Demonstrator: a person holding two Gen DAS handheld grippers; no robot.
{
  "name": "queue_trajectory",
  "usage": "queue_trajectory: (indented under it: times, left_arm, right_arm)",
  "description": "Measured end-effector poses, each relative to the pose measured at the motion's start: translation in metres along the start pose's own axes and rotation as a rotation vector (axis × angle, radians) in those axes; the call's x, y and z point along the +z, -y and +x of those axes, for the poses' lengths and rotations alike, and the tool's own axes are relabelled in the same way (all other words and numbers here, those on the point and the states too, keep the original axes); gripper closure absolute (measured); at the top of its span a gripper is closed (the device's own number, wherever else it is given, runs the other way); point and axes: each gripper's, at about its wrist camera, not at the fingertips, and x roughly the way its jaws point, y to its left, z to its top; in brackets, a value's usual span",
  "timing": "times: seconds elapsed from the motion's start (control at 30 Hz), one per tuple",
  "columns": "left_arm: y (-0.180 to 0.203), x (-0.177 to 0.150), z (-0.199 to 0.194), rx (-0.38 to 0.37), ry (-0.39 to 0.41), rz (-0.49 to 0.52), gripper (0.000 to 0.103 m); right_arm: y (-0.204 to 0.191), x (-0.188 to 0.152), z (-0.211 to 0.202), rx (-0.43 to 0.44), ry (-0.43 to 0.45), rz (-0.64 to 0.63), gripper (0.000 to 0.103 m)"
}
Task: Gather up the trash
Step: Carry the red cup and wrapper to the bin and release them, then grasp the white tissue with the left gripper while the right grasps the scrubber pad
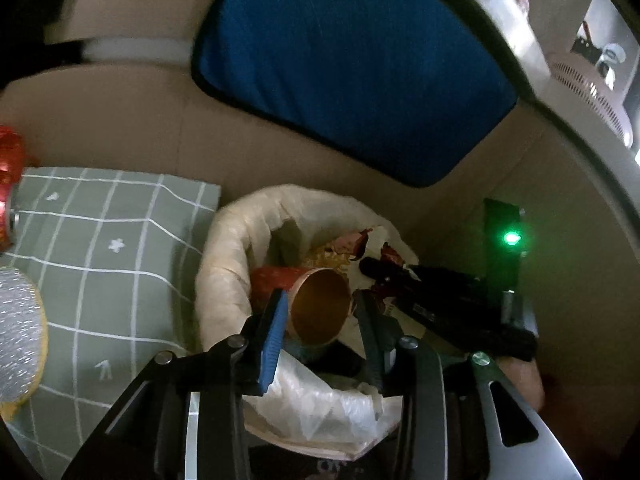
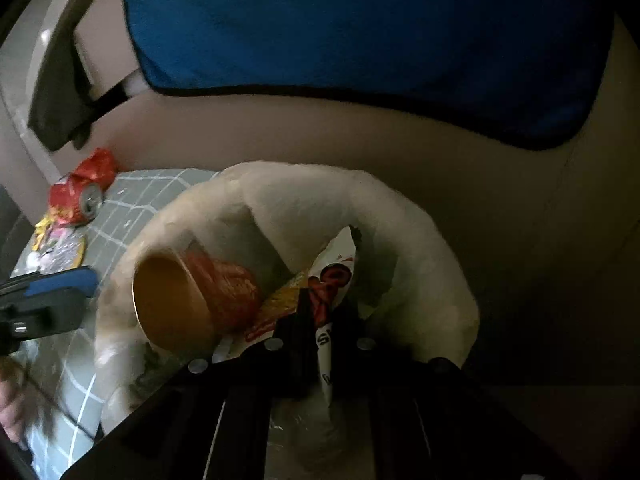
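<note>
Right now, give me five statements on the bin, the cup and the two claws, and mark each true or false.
1. The paper cup lies on its side inside the lined bin. True.
2. The left claw is clamped on the cup. False: its jaws stand apart, one on each side of the cup's mouth, and do not press on it.
3. The right claw is shut on a red and white wrapper over the bin. True.
4. The crushed red can is already in the bin. False: it lies on the grey checked cloth beside the bin.
5. The cushion behind the bin is green. False: it is blue.
</note>
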Motion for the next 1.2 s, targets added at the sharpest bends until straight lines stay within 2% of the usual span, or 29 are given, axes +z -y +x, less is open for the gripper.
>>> queue_trajectory:
  times: [0.2,0.3,0.33,0.43,0.53,0.67,0.83,0.97,1.07,1.2]
  left_arm:
    - [-0.010,-0.008,-0.031,0.078,0.086,0.000,0.065]
    - [-0.014,-0.013,-0.050,0.126,0.147,0.004,0.065]
    - [-0.014,-0.015,-0.056,0.145,0.168,0.010,0.065]
    - [-0.017,-0.022,-0.075,0.200,0.224,0.017,0.065]
    - [-0.024,-0.028,-0.093,0.213,0.251,-0.015,0.064]
    - [-0.032,-0.040,-0.124,0.276,0.310,-0.050,0.064]
    - [-0.053,-0.051,-0.161,0.342,0.375,-0.146,0.064]
    - [-0.077,-0.066,-0.195,0.439,0.436,-0.201,0.064]
    - [-0.102,-0.071,-0.214,0.503,0.437,-0.257,0.064]
    - [-0.128,-0.081,-0.229,0.534,0.435,-0.297,0.064]
  right_arm:
    - [0.000,0.002,-0.005,-0.009,0.019,0.029,0.091]
    - [-0.001,-0.001,-0.017,-0.009,0.050,0.047,0.070]
    - [-0.001,-0.002,-0.022,-0.010,0.059,0.051,0.067]
    - [-0.004,-0.006,-0.036,-0.012,0.084,0.057,0.065]
    - [-0.010,-0.006,-0.055,-0.036,0.127,0.054,0.062]
    - [-0.026,-0.004,-0.083,-0.063,0.193,0.039,0.062]
    - [-0.061,-0.001,-0.100,-0.006,0.225,-0.017,0.062]
    - [-0.096,0.002,-0.102,-0.001,0.238,-0.085,0.062]
    - [-0.119,0.006,-0.101,0.031,0.244,-0.096,0.062]
    - [-0.151,0.010,-0.092,0.069,0.222,-0.134,0.062]
